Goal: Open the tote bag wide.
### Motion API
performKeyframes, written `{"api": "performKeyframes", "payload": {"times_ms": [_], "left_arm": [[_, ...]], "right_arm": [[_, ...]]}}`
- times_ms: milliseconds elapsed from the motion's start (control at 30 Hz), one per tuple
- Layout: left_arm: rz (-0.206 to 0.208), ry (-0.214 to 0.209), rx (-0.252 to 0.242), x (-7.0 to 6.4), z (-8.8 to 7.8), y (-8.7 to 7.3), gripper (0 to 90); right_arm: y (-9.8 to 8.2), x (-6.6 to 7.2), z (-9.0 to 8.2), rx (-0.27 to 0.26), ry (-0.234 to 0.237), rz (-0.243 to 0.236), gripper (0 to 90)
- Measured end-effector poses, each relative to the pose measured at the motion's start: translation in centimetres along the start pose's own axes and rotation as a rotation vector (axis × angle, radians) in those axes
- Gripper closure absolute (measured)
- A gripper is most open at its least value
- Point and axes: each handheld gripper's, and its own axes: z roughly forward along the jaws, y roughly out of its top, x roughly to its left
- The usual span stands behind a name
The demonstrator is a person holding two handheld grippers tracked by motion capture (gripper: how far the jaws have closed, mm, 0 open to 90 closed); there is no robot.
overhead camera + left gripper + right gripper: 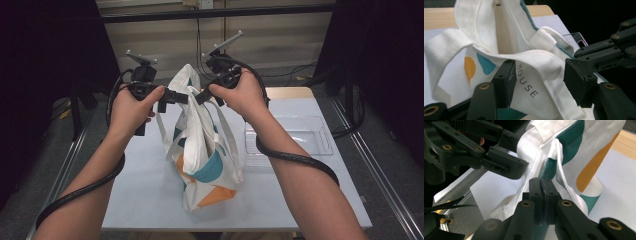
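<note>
Right tool clenched on tote bag rim, left tool released, straddling rim

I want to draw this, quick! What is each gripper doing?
Left gripper: open, bag cloth between its jaws, not pinched.
Right gripper: shut on the bag's rim.

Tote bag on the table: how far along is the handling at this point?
Done: the tote bag stands upright, the right gripper clamped on its rim. In hand: the left gripper straddles the opposite rim, jaws apart, fabric between them but not pinched. Left: closing that grip and spreading the mouth. The clear tray beside it looks untouched.
</note>
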Motion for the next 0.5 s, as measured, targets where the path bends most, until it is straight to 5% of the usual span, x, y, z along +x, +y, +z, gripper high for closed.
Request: {"api": "performKeyframes", "payload": {"times_ms": [267,300,500], "left_arm": [[0.031,-0.013,0.017,-0.65,0.44,0.00,67.4],[0.027,-0.013,0.019,-0.69,0.47,-0.02,75.7],[0.019,-0.033,0.043,-0.05,0.32,-0.27,85.5]], "right_arm": [[-0.01,0.16,0.04,0.000,-0.002,-0.001,88.0],[-0.03,0.16,0.00,0.000,-0.006,-0.001,88.0],[-0.17,0.01,-0.04,-0.003,-0.001,0.006,88.1]]}}
